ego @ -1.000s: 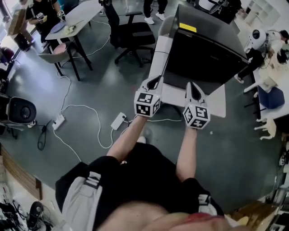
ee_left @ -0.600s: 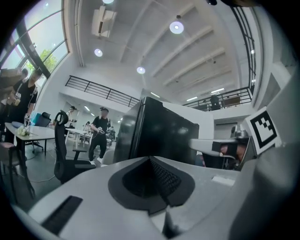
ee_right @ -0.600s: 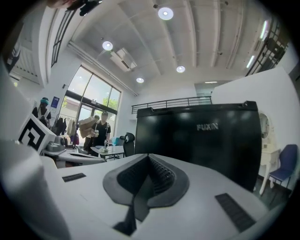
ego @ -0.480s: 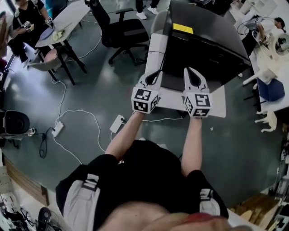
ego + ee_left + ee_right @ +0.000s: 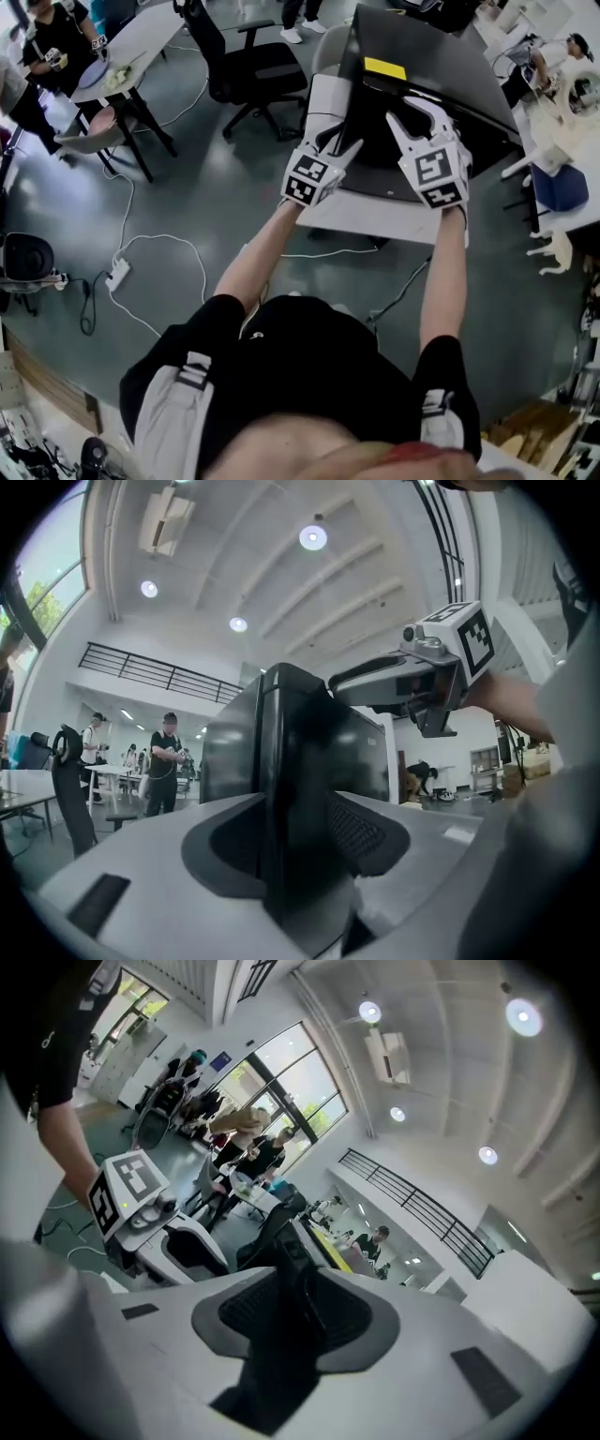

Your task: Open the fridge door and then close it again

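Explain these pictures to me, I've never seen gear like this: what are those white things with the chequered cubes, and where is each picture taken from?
There is no robot: a person holds a white hand-held left gripper and right gripper, each with a marker cube. The top-down picture comes from a camera on the person's head; the other two come from cameras riding on each gripper, looking along its fingers. In front stands a black box-shaped fridge with a yellow label, on a low white platform. Both grippers' fingers have just been opening. The fridge's dark edge shows in each gap, but nothing looks gripped.
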### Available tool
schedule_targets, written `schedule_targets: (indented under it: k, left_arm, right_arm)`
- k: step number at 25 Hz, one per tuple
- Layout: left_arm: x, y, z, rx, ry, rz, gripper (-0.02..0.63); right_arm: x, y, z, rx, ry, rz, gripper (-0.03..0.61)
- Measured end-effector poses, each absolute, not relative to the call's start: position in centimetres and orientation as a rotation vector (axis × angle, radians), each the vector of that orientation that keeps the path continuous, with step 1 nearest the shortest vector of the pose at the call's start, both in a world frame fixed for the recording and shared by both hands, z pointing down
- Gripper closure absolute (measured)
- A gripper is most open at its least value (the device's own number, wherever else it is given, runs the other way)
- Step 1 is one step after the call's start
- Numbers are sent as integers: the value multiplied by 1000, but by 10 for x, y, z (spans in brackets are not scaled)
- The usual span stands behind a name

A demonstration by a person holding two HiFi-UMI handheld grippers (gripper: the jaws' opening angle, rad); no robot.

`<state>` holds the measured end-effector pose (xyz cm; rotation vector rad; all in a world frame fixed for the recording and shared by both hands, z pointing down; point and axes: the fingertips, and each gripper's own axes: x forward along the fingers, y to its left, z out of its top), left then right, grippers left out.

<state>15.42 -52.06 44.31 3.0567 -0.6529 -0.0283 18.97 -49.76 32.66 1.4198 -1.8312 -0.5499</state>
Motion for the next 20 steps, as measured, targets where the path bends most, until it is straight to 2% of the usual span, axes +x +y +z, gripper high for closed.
schedule_targets:
  k: [4,12,14,20]
  left_arm:
    - [167,-526,442,3081,-605,-13,408]
    - [179,-529,442,3080,-552,-24,403]
    - [180,-529,444,3082,-530,-66,404]
    - [179,-532,444,3050,-551,-167,405]
  right_arm:
    - [201,-503,336,1329,-1707,-560,456]
    - [204,-505,348,1245,-1615,-551,462]
    - [204,-504,349,1255,-1622,-536,485]
    - [202,-506,349,1239,-1604,-550,486]
